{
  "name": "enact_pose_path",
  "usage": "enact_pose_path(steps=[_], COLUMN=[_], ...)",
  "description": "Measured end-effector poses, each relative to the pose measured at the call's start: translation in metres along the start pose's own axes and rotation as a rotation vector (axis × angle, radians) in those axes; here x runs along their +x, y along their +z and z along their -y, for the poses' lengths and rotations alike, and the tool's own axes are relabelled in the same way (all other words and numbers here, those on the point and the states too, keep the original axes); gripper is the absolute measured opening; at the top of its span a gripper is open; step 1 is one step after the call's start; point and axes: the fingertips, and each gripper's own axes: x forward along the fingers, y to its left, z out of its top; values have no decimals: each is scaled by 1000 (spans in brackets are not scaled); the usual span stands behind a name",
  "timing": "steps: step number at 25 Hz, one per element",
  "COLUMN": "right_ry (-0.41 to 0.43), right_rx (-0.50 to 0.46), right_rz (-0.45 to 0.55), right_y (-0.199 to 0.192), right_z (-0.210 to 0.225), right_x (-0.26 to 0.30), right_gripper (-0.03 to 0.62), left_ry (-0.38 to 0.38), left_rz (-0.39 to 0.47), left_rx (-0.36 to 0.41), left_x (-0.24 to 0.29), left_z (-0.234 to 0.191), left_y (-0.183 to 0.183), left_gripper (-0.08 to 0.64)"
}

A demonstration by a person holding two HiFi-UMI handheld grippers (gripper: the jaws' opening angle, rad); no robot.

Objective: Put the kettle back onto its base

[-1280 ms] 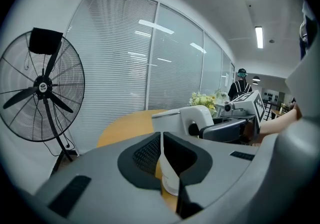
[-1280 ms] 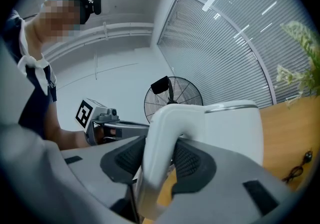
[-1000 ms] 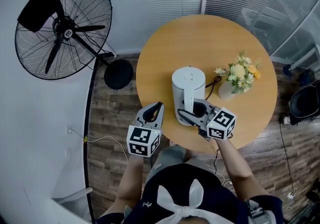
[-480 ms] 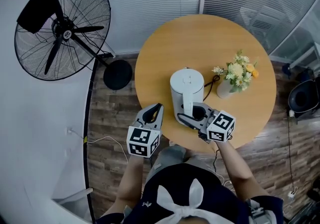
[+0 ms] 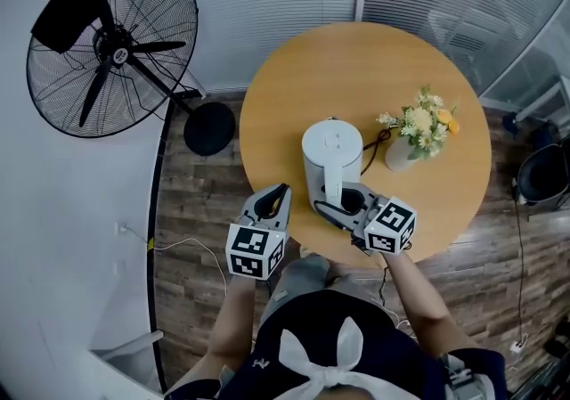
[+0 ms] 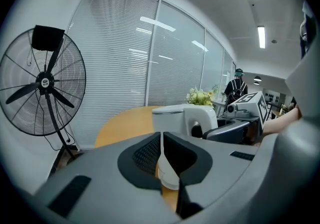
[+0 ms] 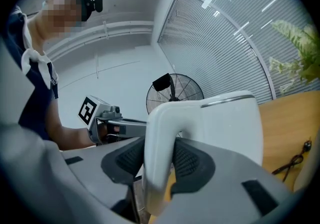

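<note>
Head view, read from left to right. A standing fan (image 5: pixel 111 46) was seen on the floor beside the round counter (image 5: pixel 294 77). The left tool (image 5: pixel 272 197) was held over the counter's near edge with its jaws pressed together and nothing gripped. The white kettle (image 5: pixel 331 151) stood upright on the counter, near its front edge; its base could not be told apart from the kettle's foot in any view. The handle (image 5: pixel 332 186) was pinched between the pads of the right tool (image 5: pixel 340 203), whose jaws had just been closing on it. A black cable (image 5: pixel 376 151) lay just beside the kettle, and a vase of flowers (image 5: pixel 419 129) stood near it to the right. Several faults were judged possible from here: the smooth handle might slip or pivot between the pads if the kettle were lifted heavy, so that the body swung; the cable might be snagged; the vase might be struck by a swing to the right; and the kettle might be seated crookedly.
</note>
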Motion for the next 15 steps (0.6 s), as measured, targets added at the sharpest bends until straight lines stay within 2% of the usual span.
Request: enact_pose_path(steps=[15], right_ry=[-16], right_rx=[-1], right_rz=[-31], right_y=[-17], right_z=[-10], right_x=[-10], right_gripper=[152], left_ry=[15], left_rz=[-4], left_rx=[-10], left_x=[-10], left_z=[7], left_y=[-7], left_gripper=[38])
